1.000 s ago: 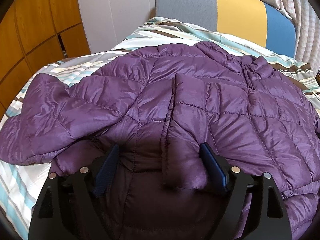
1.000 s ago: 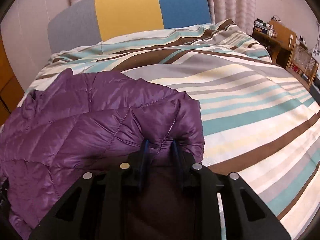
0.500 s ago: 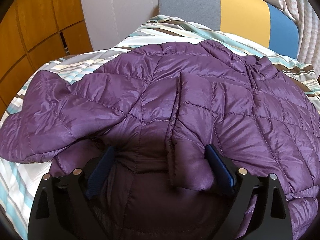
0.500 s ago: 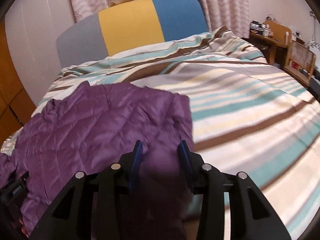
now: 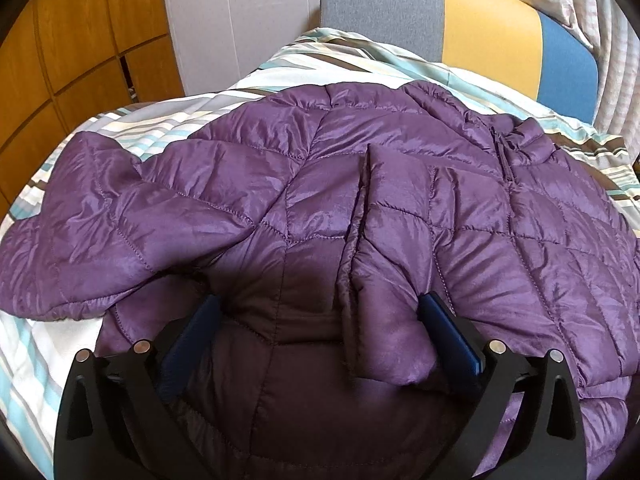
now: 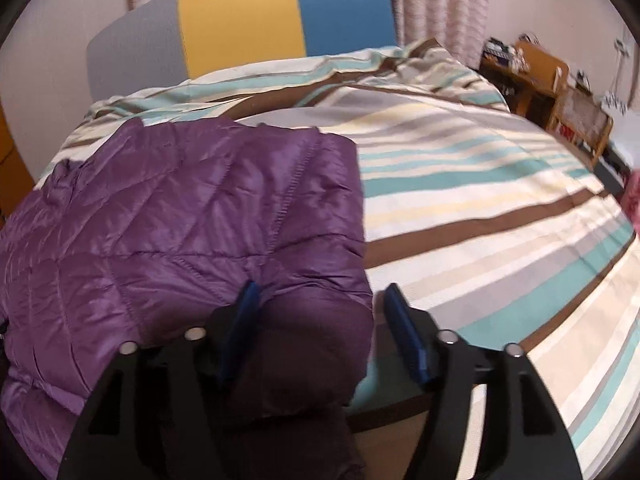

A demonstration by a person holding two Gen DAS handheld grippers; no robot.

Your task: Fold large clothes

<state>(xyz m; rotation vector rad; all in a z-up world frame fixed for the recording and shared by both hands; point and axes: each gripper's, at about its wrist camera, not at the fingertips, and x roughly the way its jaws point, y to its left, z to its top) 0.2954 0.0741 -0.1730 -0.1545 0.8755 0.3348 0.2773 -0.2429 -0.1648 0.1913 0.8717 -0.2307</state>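
Note:
A purple quilted puffer jacket [image 5: 400, 208] lies spread on the striped bed, zipper and collar to the upper right. One sleeve [image 5: 112, 232] stretches out to the left. A folded sleeve end [image 5: 384, 312] lies on the jacket's front. My left gripper [image 5: 320, 320] is open, its jaws wide apart over the jacket's near part. In the right wrist view the jacket [image 6: 180, 220] fills the left half. My right gripper [image 6: 320, 308] is open, with the jacket's right edge lying loose between its jaws.
The striped duvet [image 6: 480, 200] covers the bed to the right of the jacket. A grey, yellow and blue headboard [image 6: 240, 28] stands behind. Wooden cabinets [image 5: 72, 60] are at the left. A wooden shelf unit [image 6: 560, 92] with small items stands at the far right.
My right gripper has opened and let go of the jacket's edge, which now lies flat on the bed. My left gripper has stayed open and drawn back slightly.

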